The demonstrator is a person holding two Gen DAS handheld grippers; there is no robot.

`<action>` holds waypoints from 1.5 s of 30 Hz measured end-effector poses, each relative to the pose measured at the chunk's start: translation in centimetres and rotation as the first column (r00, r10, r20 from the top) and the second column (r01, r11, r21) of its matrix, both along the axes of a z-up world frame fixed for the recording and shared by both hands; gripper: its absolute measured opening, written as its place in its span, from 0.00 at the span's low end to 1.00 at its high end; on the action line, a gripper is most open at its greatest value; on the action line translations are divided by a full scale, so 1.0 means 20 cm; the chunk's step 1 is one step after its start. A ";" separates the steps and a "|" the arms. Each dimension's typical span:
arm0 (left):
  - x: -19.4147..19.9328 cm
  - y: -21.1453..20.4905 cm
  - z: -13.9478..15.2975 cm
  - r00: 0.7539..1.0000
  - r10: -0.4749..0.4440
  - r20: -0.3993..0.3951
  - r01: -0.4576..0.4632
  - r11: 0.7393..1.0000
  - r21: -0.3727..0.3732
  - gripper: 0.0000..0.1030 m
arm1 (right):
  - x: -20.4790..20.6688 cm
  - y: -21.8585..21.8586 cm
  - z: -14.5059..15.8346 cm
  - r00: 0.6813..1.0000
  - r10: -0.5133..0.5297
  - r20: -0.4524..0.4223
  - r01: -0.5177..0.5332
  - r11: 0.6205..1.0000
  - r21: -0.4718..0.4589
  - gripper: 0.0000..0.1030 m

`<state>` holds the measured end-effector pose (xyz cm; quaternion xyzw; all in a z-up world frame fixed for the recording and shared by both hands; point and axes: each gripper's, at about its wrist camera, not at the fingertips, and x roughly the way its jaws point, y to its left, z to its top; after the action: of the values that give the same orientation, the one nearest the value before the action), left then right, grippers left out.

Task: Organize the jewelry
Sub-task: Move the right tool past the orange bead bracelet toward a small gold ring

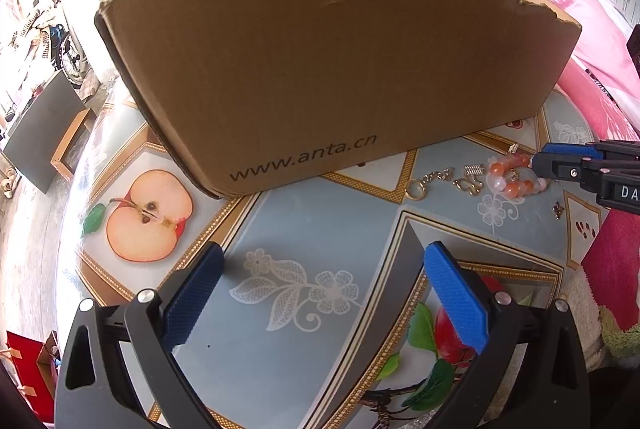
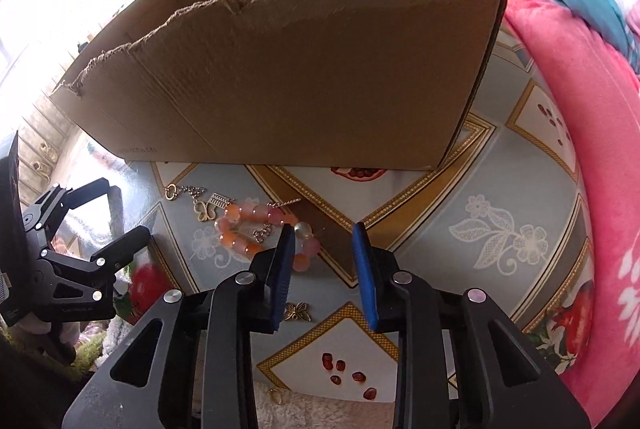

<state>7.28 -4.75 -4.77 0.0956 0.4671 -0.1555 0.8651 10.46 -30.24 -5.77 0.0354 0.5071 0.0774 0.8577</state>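
Note:
An orange and pink bead bracelet (image 2: 256, 229) lies on the patterned tablecloth in front of a brown cardboard box (image 2: 300, 69). My right gripper (image 2: 323, 229) hovers at the bracelet's right end; its jaws stand apart, with a couple of beads just inside the left fingertip and nothing pressed between the pads. A gold chain with a ring (image 2: 186, 191) and a gold butterfly charm (image 2: 205, 211) lie left of the bracelet. A smaller butterfly charm (image 2: 297, 311) sits under the right gripper. My left gripper (image 1: 324, 249) is wide open over bare cloth, away from the bracelet (image 1: 514, 177).
The torn-rimmed box (image 1: 320, 69) fills the back of the round table (image 1: 280, 229). A pink blanket (image 2: 580, 149) crowds the right edge. A red bag (image 1: 28, 369) stands on the floor at the lower left. A small gold piece (image 2: 276, 396) lies by the near edge.

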 end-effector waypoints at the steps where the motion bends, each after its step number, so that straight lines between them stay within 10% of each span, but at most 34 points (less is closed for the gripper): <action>1: 0.00 0.00 0.00 1.000 0.000 0.000 0.000 1.000 0.000 0.96 | 0.00 0.01 0.00 1.000 0.006 -0.002 -0.006 1.000 -0.003 0.19; 20: 0.00 0.00 0.00 1.000 -0.008 0.008 0.008 1.000 -0.004 0.96 | -0.01 0.03 0.30 0.996 0.017 0.092 -0.031 0.988 0.152 0.07; 31: 0.00 0.00 0.00 1.000 -0.009 0.015 0.009 1.000 -0.005 0.96 | 0.03 -0.22 0.27 0.983 -0.108 0.145 0.101 0.993 0.056 0.07; 45: 0.01 0.00 0.00 1.000 -0.006 0.013 0.006 1.000 -0.006 0.96 | -0.12 -0.30 0.27 0.964 -0.171 0.202 0.153 0.983 0.101 0.28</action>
<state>7.38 -4.73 -4.77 0.0955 0.4607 -0.1588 0.8680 8.15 -36.18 -0.36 0.1045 0.4055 0.0315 0.9075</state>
